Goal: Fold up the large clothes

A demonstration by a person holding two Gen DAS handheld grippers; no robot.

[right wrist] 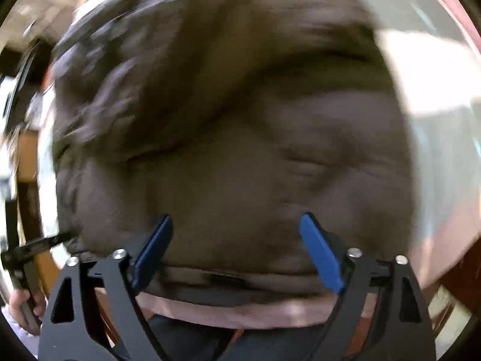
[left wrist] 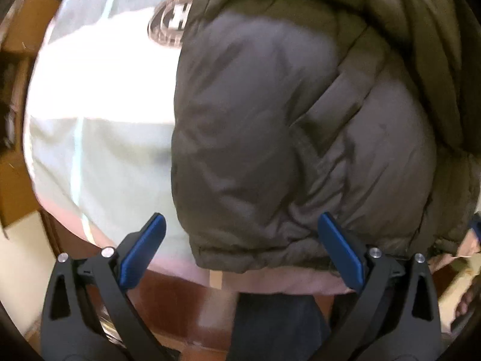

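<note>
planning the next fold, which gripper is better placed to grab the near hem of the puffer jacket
Right, probably. The right gripper is open and centred over the puffer jacket hem; the left gripper, also open, sits at its edge.

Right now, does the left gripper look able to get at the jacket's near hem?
Probably yes. The left gripper is open, and the puffy jacket has its near hem lying between the fingers, with nothing across it.

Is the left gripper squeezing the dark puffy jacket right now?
No. The left gripper is wide open, its blue fingers apart beside the jacket hem.
</note>
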